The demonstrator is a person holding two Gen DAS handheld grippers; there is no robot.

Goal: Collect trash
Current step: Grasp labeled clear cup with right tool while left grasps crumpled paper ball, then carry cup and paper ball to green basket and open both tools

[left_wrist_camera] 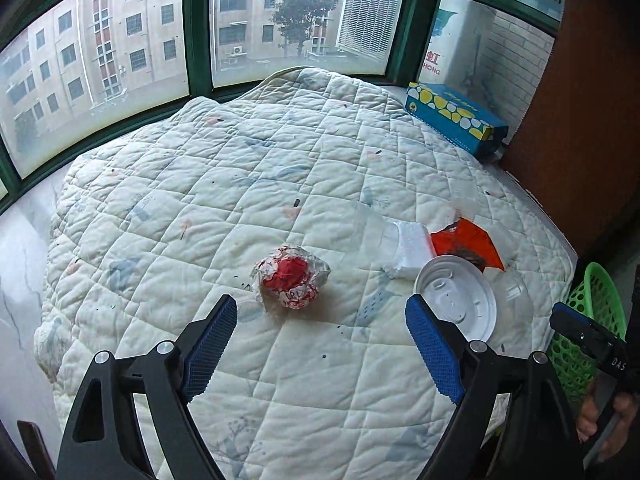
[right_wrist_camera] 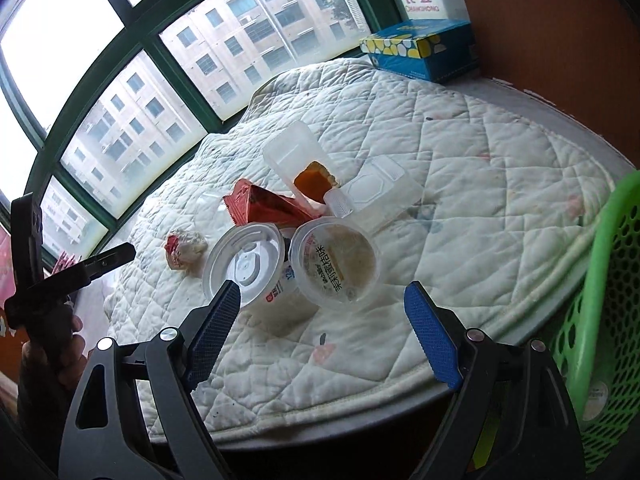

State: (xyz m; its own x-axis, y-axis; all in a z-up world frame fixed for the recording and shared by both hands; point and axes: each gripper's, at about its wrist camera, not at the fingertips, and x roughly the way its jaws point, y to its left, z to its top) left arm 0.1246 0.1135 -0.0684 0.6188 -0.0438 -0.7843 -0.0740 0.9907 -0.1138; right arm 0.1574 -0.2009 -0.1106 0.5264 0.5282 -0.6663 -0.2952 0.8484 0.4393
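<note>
Trash lies scattered on a white quilted pad [left_wrist_camera: 248,184] that covers a table beside a green-framed window [left_wrist_camera: 196,28]. From the left wrist view, a crumpled red-and-white wrapper [left_wrist_camera: 291,277] sits at 12 o'clock, just beyond your left gripper [left_wrist_camera: 320,340]. Its jaws stand wide, nothing between them, touching nothing. At 2 o'clock cluster a white round lid [left_wrist_camera: 460,300], a white foam block [left_wrist_camera: 408,248] and an orange packet [left_wrist_camera: 468,240].

Your right gripper [right_wrist_camera: 322,340] is also wide and empty. Its left fingertip overlaps the lid [right_wrist_camera: 244,264] in the right wrist view; I cannot tell whether it touches. A clear tub [right_wrist_camera: 336,264] lying on its side is at 12 o'clock. Behind it are the orange packet [right_wrist_camera: 264,206], a clear sauce container [right_wrist_camera: 304,160] and a clear tray [right_wrist_camera: 372,192].

Open pad stretches toward the window at 11 o'clock. The pad's edge curves close at 5 o'clock, where a green mesh basket [right_wrist_camera: 612,300] stands.

Only the right view shows the tub's printed label and the sauce. A blue tissue box [left_wrist_camera: 456,118] rests at the far right edge.
</note>
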